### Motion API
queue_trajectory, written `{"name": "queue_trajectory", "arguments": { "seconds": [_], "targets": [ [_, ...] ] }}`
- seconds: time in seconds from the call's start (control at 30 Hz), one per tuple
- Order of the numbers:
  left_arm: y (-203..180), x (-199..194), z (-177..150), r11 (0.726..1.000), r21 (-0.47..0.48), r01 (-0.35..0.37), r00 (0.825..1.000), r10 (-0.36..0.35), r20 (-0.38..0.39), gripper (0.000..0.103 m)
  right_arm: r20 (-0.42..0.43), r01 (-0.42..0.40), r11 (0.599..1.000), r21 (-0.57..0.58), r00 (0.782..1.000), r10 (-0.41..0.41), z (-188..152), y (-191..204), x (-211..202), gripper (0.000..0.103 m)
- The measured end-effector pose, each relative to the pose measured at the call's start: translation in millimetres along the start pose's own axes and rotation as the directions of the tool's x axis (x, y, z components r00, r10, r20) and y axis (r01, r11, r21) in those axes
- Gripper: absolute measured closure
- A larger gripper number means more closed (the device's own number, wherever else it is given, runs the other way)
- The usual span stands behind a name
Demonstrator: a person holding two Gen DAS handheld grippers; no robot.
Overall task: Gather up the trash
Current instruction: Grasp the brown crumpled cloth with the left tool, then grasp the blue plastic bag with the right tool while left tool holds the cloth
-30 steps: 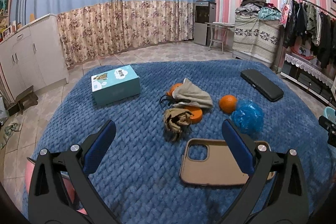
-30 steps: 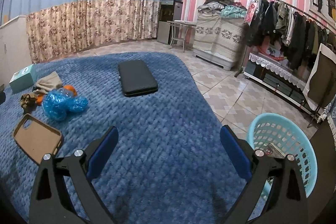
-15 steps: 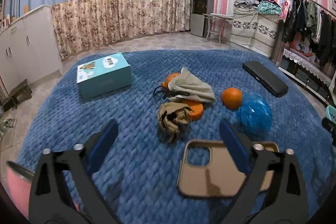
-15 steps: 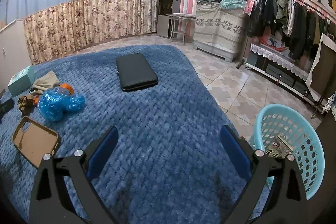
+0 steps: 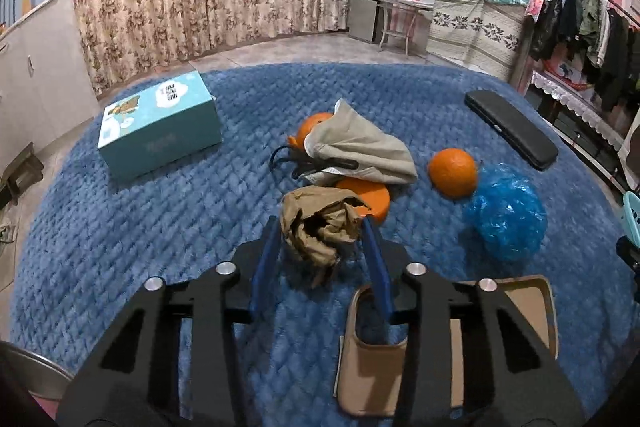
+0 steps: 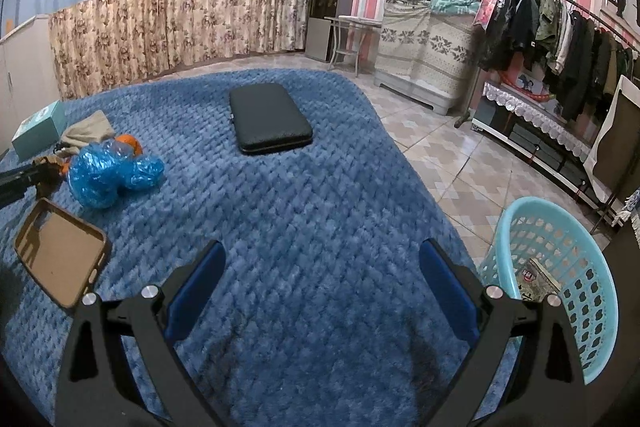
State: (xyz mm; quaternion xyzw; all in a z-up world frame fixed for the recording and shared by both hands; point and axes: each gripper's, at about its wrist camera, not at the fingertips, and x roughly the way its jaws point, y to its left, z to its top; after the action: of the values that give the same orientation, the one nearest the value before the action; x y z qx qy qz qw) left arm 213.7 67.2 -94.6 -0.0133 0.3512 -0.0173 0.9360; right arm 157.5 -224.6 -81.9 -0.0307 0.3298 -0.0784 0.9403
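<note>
Left gripper (image 5: 322,241) jaws just closing around crumpled brown paper (image 5: 320,227) on the blue blanket (image 5: 160,219), likely pinching trash | right gripper (image 6: 320,291) jaws wide, empty, waiting beside laundry basket (image 6: 576,267).

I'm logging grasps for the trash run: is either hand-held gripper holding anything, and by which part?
The left hand-held gripper, jaws just closing, brackets the crumpled brown paper at its near end; a firm hold cannot be confirmed. The right hand-held gripper is open and empty.
</note>
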Motion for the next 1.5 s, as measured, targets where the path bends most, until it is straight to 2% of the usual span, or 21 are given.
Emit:
{"name": "queue_trajectory", "arguments": {
  "seconds": [0.2, 0.27, 0.33, 0.5, 0.83, 1.13, 1.33, 1.5],
  "targets": [
    [3, -22, -4, 0.999, 0.011, -0.054, 0.997, 0.053, 0.056, 0.066, 0.002, -0.006, 1.000, -0.006, 1.000, 0.006, 0, 2, -1, 0.008],
    [7, -30, -9, 0.993, 0.008, -0.116, 0.990, 0.115, 0.080, 0.066, 0.004, -0.011, 1.000, -0.010, 1.000, 0.011, 0, 4, -2, 0.008],
    [13, -34, -12, 0.990, -0.014, -0.139, 0.986, 0.140, 0.092, 0.066, 0.006, -0.016, 1.000, -0.017, 1.000, 0.016, -1, 7, -3, 0.008],
    [31, -37, -14, 0.985, -0.090, -0.149, 0.982, 0.158, 0.106, 0.066, 0.015, -0.026, 0.999, -0.039, 1.000, 0.027, 0, 14, -6, 0.008],
    [36, -36, -17, 0.981, -0.091, -0.169, 0.977, 0.179, 0.118, 0.066, 0.026, -0.097, 0.994, -0.042, 0.995, 0.098, 11, 34, -5, 0.008],
    [40, -40, -16, 0.980, -0.112, -0.164, 0.977, 0.177, 0.121, 0.066, 0.014, -0.214, 0.976, -0.051, 0.977, 0.214, 24, 79, 7, 0.008],
    [47, -49, -18, 0.974, -0.157, -0.164, 0.969, 0.188, 0.158, 0.066, 0.004, -0.265, 0.960, -0.089, 0.964, 0.266, 35, 114, 15, 0.008],
    [51, -46, -18, 0.971, -0.174, -0.165, 0.971, 0.190, 0.142, 0.066, -0.053, -0.312, 0.947, -0.079, 0.950, 0.308, 43, 135, 36, 0.009]
  ]
}}
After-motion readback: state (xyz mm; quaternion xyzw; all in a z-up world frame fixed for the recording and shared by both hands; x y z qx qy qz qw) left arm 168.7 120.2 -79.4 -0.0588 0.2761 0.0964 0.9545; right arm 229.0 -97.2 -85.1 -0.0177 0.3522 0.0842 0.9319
